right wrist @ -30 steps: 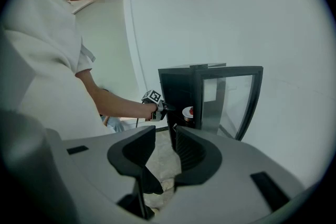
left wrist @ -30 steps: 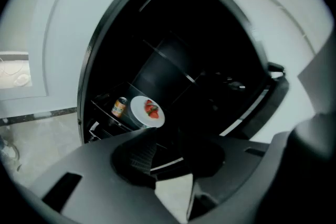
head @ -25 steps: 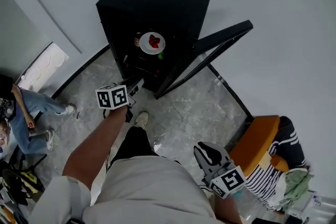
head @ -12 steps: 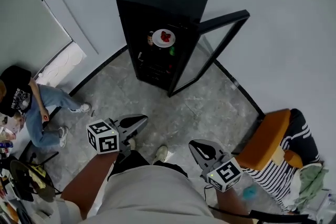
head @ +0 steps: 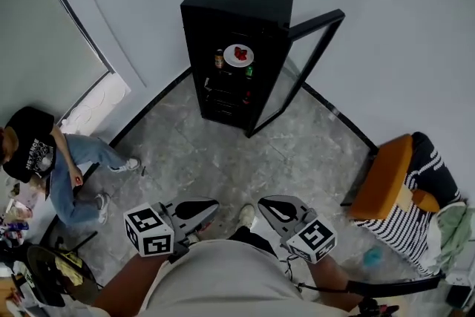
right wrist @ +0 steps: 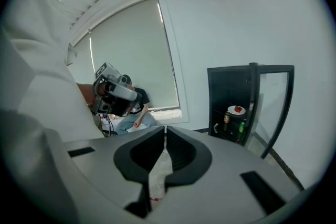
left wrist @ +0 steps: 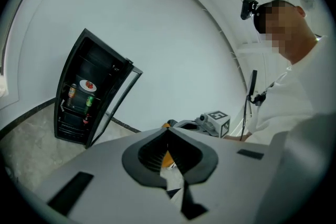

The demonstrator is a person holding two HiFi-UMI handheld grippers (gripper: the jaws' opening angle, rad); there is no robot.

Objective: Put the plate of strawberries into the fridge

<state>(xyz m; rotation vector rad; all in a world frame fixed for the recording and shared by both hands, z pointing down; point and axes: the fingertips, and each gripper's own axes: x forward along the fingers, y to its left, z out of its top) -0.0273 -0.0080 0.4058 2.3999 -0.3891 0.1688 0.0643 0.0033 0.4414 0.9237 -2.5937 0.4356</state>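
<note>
The black fridge (head: 237, 18) stands against the wall with its glass door (head: 308, 63) swung open to the right. The white plate of strawberries (head: 239, 56) sits on its top shelf; it also shows as the plate (left wrist: 87, 85) in the left gripper view and the plate (right wrist: 237, 110) in the right gripper view. My left gripper (head: 214, 205) and right gripper (head: 262, 203) are held close to my body, far from the fridge. Both are shut with nothing between their jaws, seen at the left gripper (left wrist: 167, 135) and right gripper (right wrist: 165, 132).
A bottle (head: 218, 58) and a green can (head: 249, 71) stand on the fridge shelves. An orange chair (head: 382, 178) with a striped garment (head: 412, 215) is at the right. A person (head: 44, 152) sits on the floor at the left by a low white sill (head: 93, 104).
I have backed away from the fridge, which now looks smaller. Both grippers have drawn back toward my body and their jaws have closed. The plate stays on the top shelf.
</note>
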